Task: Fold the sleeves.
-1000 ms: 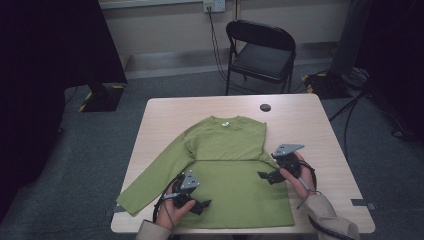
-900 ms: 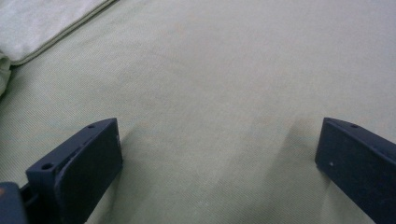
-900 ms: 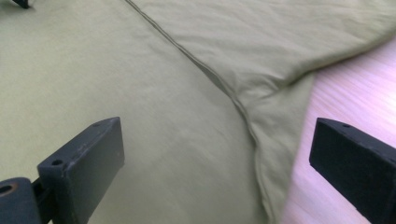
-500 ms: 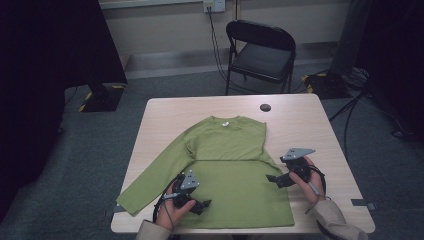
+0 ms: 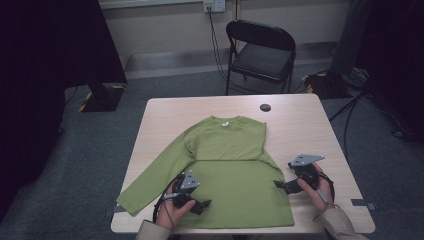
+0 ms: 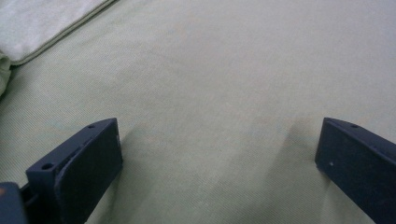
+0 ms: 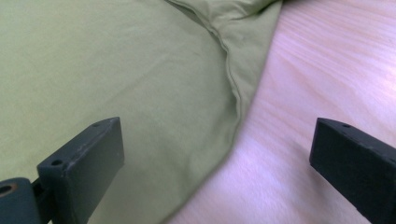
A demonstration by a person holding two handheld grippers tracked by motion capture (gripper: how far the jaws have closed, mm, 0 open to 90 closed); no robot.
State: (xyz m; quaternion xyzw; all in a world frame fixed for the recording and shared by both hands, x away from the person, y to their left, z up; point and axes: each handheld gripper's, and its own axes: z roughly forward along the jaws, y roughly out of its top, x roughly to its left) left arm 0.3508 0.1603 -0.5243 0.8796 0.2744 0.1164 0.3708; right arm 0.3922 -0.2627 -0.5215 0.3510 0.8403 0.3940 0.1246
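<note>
I see the green long-sleeved shirt (image 5: 227,170) spread flat on the surface (image 5: 300,125), its collar toward the far edge and its hem along the near edge. One sleeve runs out to the near left; the other is folded in across the chest. My left hand-held gripper (image 5: 202,205) rests on the near left part of the shirt body, close to the hem, with its jaws spread and green cloth lying flat between them in the left gripper view (image 6: 219,140). My right hand-held gripper (image 5: 279,185) sits at the shirt's right side edge, just beside it, pointing left toward the cloth. Its jaws are spread too, and in the right gripper view the shirt's side seam (image 7: 236,93) runs between them, cloth to one side and bare wood to the other. A small dark round object (image 5: 265,107) lies far off near the surface's far edge.
</note>
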